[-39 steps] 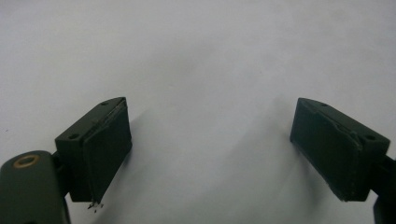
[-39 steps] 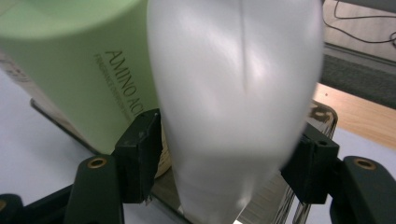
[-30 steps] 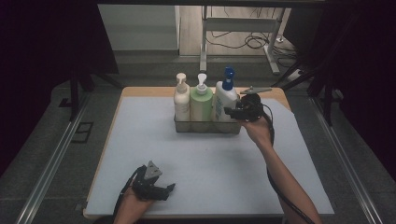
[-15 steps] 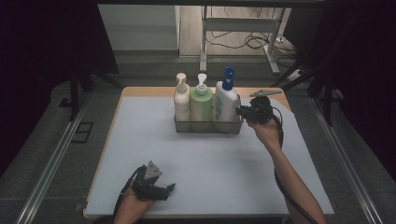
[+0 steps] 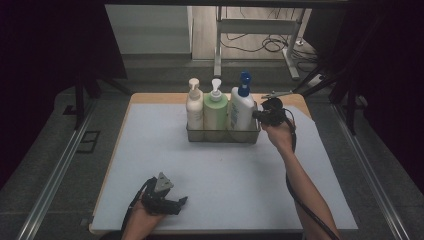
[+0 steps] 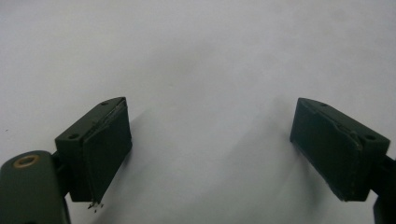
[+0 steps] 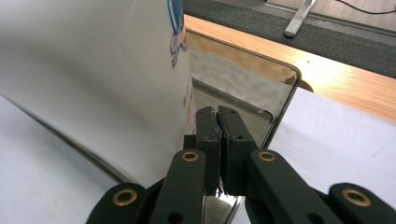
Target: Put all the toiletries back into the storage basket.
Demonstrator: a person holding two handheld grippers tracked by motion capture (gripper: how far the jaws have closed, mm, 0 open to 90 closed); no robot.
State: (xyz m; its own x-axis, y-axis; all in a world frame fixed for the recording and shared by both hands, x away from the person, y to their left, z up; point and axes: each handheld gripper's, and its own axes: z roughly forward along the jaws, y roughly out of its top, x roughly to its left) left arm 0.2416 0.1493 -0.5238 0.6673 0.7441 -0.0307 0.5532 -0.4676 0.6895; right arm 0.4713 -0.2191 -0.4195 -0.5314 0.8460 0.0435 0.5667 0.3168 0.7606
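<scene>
A wire basket [image 5: 223,134] stands near the far edge of the white mat [image 5: 220,180], about midway along it. Three pump bottles stand upright in it in a row: a cream bottle [image 5: 194,106] at its left end, a green bottle [image 5: 215,109] in the middle, and a white bottle [image 5: 242,105] with a blue pump at its right end. The bottles touch or nearly touch one another.

The right gripper [image 5: 256,115] is at the basket's right end, pointing toward it, level with the white bottle's lower body. In the right gripper view its two pads [image 7: 219,122] are pressed flat together with nothing between them; the jaws have just been closing. The tips lie just beside the white bottle's wall [image 7: 93,70] and over the basket's rounded metal rim [image 7: 285,93]. Whether the tips touch the rim or the bottle cannot be told. Beyond the basket runs the table's bare wooden strip [image 7: 327,70].

The left gripper [image 5: 184,201] rests low near the mat's front edge, left of the middle, well apart from the basket. In the left gripper view its jaws stand wide apart over bare mat [image 6: 205,70], holding nothing.
</scene>
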